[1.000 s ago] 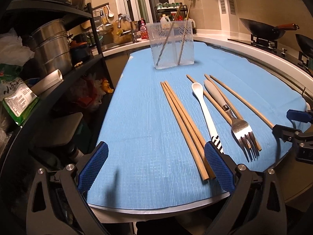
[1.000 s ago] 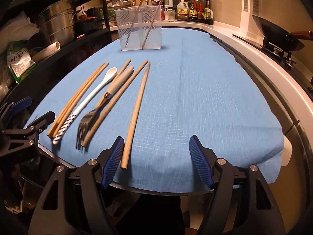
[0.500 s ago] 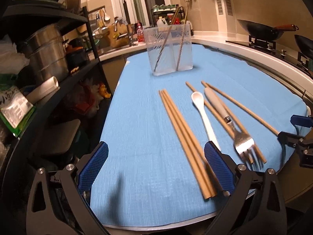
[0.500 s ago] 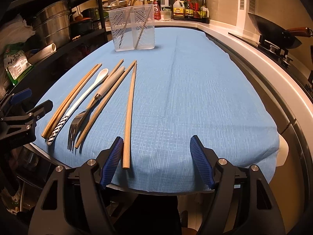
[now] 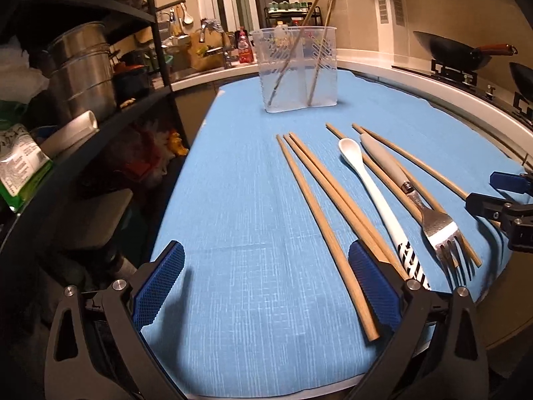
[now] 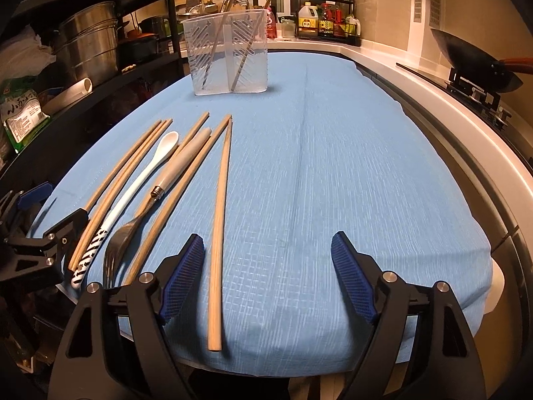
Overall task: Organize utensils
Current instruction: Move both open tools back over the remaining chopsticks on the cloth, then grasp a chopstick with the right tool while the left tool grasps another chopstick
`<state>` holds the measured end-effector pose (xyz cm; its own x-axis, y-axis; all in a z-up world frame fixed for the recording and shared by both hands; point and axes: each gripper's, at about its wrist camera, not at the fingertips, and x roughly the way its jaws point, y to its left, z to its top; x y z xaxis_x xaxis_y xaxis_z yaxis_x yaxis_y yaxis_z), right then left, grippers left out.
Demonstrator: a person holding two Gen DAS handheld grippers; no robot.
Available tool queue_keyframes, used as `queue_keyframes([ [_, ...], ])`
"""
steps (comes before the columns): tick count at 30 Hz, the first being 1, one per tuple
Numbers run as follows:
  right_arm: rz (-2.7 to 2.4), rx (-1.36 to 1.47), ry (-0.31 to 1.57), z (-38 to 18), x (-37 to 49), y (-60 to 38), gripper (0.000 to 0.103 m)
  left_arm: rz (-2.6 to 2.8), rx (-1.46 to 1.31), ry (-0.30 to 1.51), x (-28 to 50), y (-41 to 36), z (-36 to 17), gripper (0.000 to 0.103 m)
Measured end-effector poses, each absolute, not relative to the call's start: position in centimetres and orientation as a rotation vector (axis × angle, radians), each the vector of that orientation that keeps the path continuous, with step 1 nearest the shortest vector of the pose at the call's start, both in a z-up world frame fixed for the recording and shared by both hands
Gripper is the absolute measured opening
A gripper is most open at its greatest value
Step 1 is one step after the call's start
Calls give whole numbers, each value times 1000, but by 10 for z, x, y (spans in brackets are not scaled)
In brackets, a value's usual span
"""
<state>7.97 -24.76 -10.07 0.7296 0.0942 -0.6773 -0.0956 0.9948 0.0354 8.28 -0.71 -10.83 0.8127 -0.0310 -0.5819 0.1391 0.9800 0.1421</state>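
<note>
On the blue cloth (image 5: 240, 200) lie several wooden chopsticks (image 5: 316, 200), a white spoon (image 5: 376, 193) and a grey-handled fork (image 5: 433, 220), side by side. A clear utensil holder (image 5: 298, 70) stands at the far end with two chopsticks in it. My left gripper (image 5: 266, 283) is open over the cloth's near edge, its right finger beside the leftmost chopsticks. My right gripper (image 6: 268, 276) is opening; a single chopstick (image 6: 220, 233) lies on the cloth between its jaws, close to the left pad, with no pad pressing on it. Spoon (image 6: 146, 173) and fork (image 6: 123, 236) lie left of it.
A black shelf (image 5: 100, 123) with steel pots (image 5: 80, 70) and packets stands along the left side. The white counter rim (image 6: 466, 110) and a stove with a wok (image 6: 473, 56) run along the right. A rack of bottles (image 6: 326, 23) stands at the back.
The right gripper's jaws have spread a little wider around the single chopstick. Both hands stay about where they were, and the utensils have not moved.
</note>
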Motion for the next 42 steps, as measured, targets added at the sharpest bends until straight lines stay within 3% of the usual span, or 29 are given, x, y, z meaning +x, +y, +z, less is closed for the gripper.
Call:
queue_keyframes([
  [7, 144, -37, 608, -112, 44, -244, 90, -69, 132, 541, 56, -9, -113, 95],
  [12, 155, -46, 512, -119, 34, -246, 89, -56, 137, 490, 50, -9, -116, 96],
  [14, 171, -31, 488, -119, 33, -248, 83, -45, 146, 473, 49, -11, -117, 95],
  [16, 172, -20, 480, -118, 34, -247, 66, -47, 159, 466, 46, -13, -117, 94],
  [19, 173, -16, 475, -118, 40, -245, 45, -78, 168, 470, 43, -15, -116, 84],
  [22, 163, -7, 470, -118, 45, -247, 28, -117, 193, 465, 40, -22, -115, 67],
  [24, 160, -20, 454, -120, 41, -247, 27, -150, 218, 472, 39, -27, -114, 54],
  [29, 150, -26, 426, -123, 29, -248, 32, -169, 266, 446, 40, -30, -116, 52],
  [32, 180, -25, 463, -119, 28, -251, 28, -154, 268, 432, 37, -31, -117, 51],
  [34, 201, -36, 472, -118, 29, -248, 16, -152, 299, 412, 32, -31, -118, 51],
  [35, 210, -43, 472, -118, 30, -245, 11, -158, 305, 402, 29, -31, -119, 48],
  [36, 213, -53, 470, -119, 31, -240, 7, -171, 309, 400, 27, -32, -119, 38],
  [39, 212, -47, 482, -117, 37, -235, 7, -226, 357, 413, 23, -42, -120, 10],
  [42, 216, -43, 492, -117, 41, -235, 7, -244, 387, 423, 27, -47, -118, 10],
])
